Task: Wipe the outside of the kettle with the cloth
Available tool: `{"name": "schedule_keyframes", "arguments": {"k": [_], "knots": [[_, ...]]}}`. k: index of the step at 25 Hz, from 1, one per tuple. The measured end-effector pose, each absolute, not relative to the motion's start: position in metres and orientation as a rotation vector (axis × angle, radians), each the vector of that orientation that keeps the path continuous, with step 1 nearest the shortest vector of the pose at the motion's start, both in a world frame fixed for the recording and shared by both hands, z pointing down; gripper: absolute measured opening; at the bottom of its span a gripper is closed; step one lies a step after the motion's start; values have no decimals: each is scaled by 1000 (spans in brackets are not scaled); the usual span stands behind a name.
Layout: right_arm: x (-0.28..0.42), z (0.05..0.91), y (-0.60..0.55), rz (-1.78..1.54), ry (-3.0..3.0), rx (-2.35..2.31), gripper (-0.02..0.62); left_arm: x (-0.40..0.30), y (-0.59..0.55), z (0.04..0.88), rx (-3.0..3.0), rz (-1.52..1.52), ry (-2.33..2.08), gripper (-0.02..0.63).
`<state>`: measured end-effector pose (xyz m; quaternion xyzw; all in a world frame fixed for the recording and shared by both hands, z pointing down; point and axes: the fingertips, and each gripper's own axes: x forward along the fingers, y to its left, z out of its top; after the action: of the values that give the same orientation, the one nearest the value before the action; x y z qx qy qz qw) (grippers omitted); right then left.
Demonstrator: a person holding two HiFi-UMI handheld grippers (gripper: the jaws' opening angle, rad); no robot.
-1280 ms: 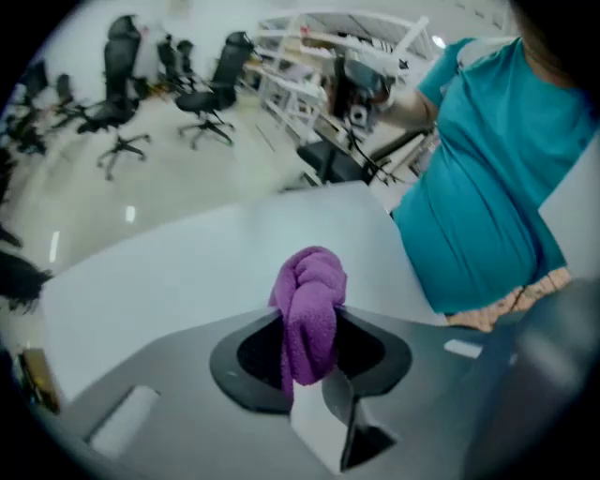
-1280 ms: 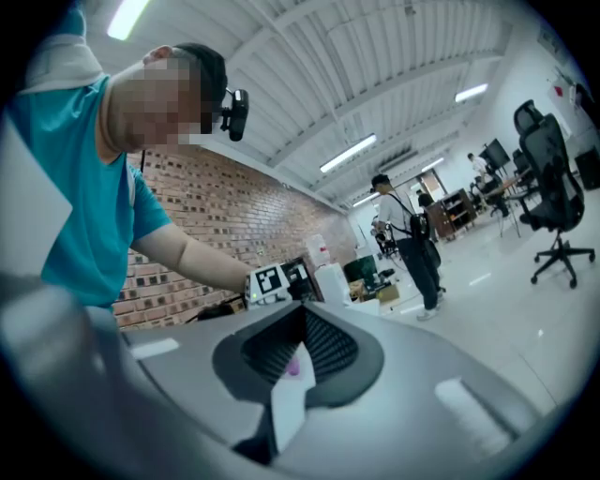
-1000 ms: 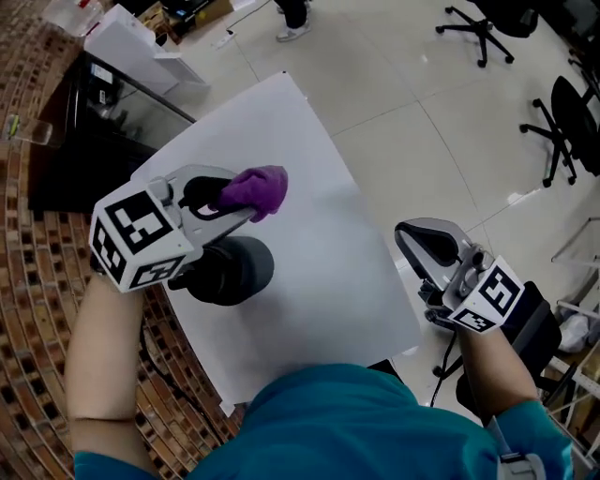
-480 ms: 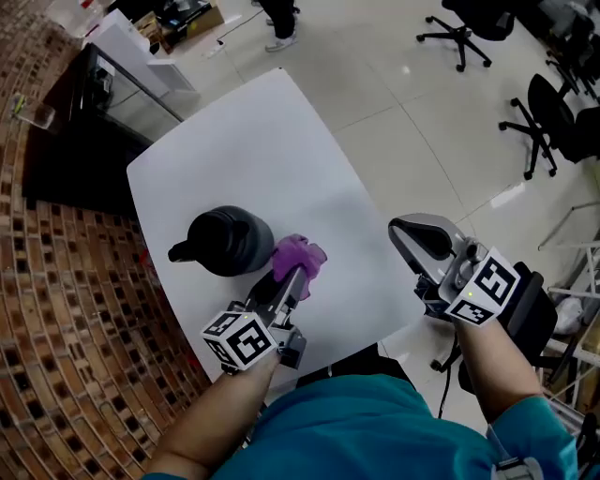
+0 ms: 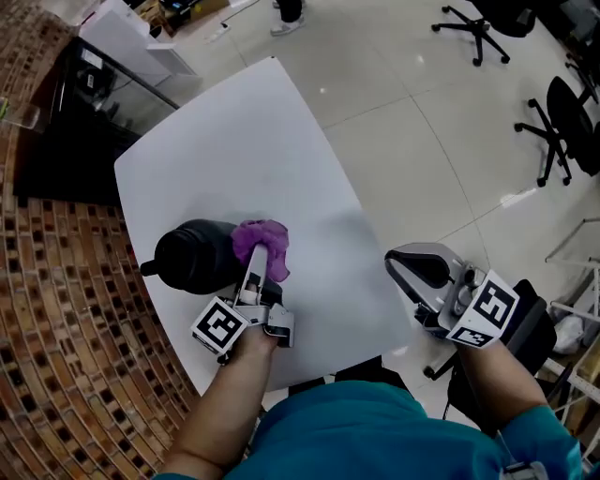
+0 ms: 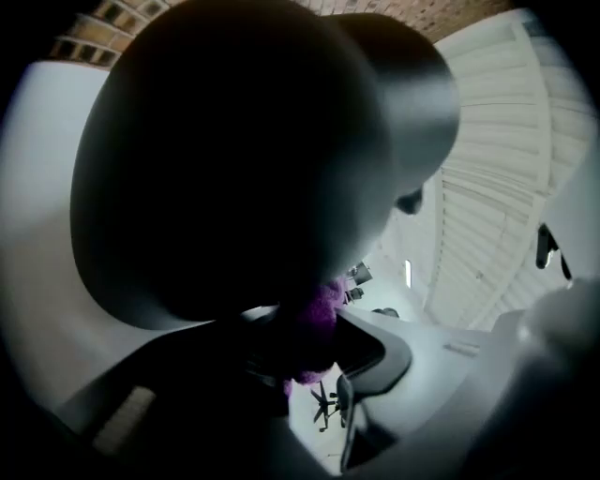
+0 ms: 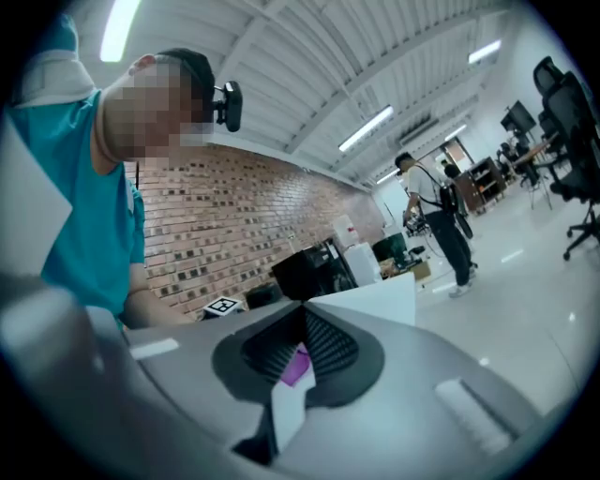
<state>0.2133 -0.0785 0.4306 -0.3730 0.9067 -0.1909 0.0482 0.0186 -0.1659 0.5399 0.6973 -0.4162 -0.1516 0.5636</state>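
Note:
The black kettle (image 5: 190, 255) stands on the white table (image 5: 244, 141) near its left front edge. My left gripper (image 5: 253, 258) is shut on the purple cloth (image 5: 262, 244) and holds it against the kettle's right side. In the left gripper view the kettle's dark body (image 6: 234, 159) fills most of the frame, with the cloth (image 6: 317, 323) bunched between the jaws and touching it. My right gripper (image 5: 417, 269) hangs beyond the table's right front edge, shut on nothing. A sliver of the cloth (image 7: 296, 366) shows through the right gripper's jaws.
A black cabinet (image 5: 66, 131) and a white box (image 5: 127, 37) stand beyond the table's far left corner. Brick paving (image 5: 56, 319) runs along the left. Office chairs (image 5: 478, 28) (image 5: 562, 122) sit on the pale floor to the right. A person (image 7: 441, 220) stands far off.
My left gripper came down from above the kettle, swung round its right front, and now presses the cloth on the kettle's right side. The right gripper stayed roughly where it was.

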Motion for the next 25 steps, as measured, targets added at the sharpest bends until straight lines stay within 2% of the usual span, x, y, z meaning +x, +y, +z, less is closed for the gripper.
{"name": "schedule_keyframes", "arguments": {"k": [9, 14, 18, 25], "knots": [[225, 451, -73, -632, 2798, -1128, 3, 13, -158, 606, 1504, -307, -1039, 118], [206, 437, -71, -593, 2818, -1144, 3, 34, -136, 548, 1496, -414, -826, 118], [181, 423, -68, -569, 2821, -1142, 3, 11, -117, 503, 1576, -395, -772, 118], [147, 419, -70, -526, 2847, -1138, 3, -13, -110, 543, 1673, -251, -789, 120]]}}
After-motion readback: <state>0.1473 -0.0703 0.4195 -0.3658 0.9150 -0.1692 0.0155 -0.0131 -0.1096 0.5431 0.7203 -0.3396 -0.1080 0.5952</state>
